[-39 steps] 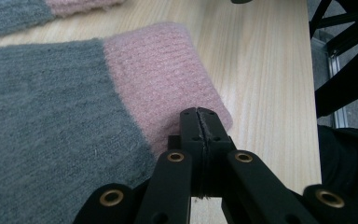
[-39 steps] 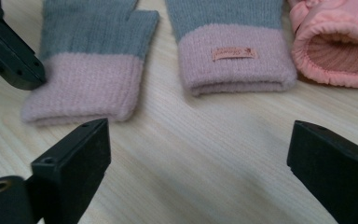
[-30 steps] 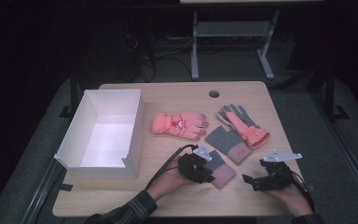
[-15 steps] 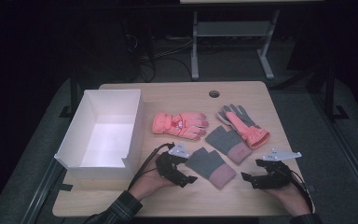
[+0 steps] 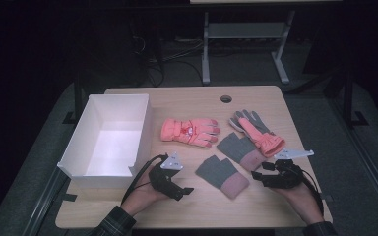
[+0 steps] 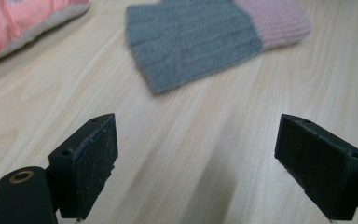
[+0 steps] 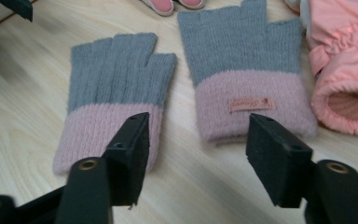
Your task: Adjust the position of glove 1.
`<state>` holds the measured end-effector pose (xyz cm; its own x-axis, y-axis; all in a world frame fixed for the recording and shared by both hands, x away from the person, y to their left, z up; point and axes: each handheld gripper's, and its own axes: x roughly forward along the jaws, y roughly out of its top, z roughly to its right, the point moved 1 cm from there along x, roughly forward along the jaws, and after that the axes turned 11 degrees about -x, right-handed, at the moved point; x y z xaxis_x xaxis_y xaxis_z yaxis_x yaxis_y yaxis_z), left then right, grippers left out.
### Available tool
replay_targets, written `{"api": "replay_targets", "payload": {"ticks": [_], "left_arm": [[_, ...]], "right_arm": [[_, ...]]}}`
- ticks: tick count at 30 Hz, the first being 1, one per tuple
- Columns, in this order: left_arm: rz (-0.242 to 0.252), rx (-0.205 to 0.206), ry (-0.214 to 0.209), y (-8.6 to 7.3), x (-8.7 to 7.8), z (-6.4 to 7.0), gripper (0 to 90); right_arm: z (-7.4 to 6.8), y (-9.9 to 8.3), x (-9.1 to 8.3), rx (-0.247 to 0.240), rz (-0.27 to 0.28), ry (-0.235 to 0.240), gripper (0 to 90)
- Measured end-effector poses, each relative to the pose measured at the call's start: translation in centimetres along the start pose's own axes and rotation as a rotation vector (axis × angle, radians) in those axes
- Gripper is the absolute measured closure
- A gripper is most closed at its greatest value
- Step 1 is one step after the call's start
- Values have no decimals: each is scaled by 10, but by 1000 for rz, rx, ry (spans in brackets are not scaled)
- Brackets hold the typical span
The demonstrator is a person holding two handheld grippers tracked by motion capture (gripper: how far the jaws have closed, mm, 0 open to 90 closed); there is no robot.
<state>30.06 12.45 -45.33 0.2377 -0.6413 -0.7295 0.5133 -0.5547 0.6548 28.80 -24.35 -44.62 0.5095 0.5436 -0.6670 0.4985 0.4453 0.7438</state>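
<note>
Here both grippers, left gripper (image 5: 186, 191) and right gripper (image 5: 257, 176), flank the near grey glove (image 5: 221, 174), fingers spread, holding nothing.

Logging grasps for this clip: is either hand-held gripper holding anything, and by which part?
Nothing is held. Left hand-held gripper and right hand-held gripper are open, jaws empty above the table.

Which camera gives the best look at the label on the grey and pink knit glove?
The right gripper view: the label sits close up on the pink cuff. In the high view that glove is too small to tell.
</note>
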Motion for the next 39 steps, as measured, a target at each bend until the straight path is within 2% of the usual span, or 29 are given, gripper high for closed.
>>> {"api": "replay_targets", "payload": {"ticks": [2, 5, 7, 8, 9, 10, 11, 12, 15, 17, 19, 21, 22, 28, 33, 39], "left_arm": [[-6, -19, -7, -2, 1, -1, 126], [-5, -20, -11, -3, 0, -3, 126], [-1, -21, 0, -4, -2, -4, 127], [9, -18, 21, -6, -4, -5, 127], [9, -18, 21, -6, -4, -5, 128], [26, -35, 3, -7, -3, -5, 130], [26, -35, 3, -7, -3, -5, 129], [10, -15, 9, -7, 0, -5, 130], [6, -20, -5, -9, 5, -2, 131], [-7, -11, -3, -9, 7, 0, 131], [-16, 1, -5, -9, 8, 1, 130], [-8, -4, -9, -9, 10, 1, 131], [-15, -4, -7, -9, 11, 0, 131], [-12, -11, -7, -9, 13, 0, 133], [-13, -15, -6, -9, 12, -1, 133], [-15, -10, -2, -10, 10, -2, 135]], "right_arm": [[2, 3, 1, -4, 3, 4, 453], [6, 7, 2, -11, 17, 7, 489], [8, 12, 4, -13, 23, 11, 505], [10, 17, 7, -22, 16, 15, 517], [10, 17, 7, -22, 16, 15, 517], [12, 21, 10, -30, 15, 15, 533], [12, 21, 10, -30, 15, 15, 533], [16, 24, 13, -34, 13, 11, 535], [20, 28, 17, -34, 11, 5, 542], [28, 32, 20, -24, 16, -2, 566], [29, 33, 21, -17, 17, -3, 579], [34, 35, 25, -15, 11, -2, 587], [38, 37, 32, -22, 6, -2, 598], [44, 42, 48, -24, -17, 0, 633], [40, 45, 65, -32, -67, 10, 645], [38, 47, 81, -54, -128, -12, 705]]}}
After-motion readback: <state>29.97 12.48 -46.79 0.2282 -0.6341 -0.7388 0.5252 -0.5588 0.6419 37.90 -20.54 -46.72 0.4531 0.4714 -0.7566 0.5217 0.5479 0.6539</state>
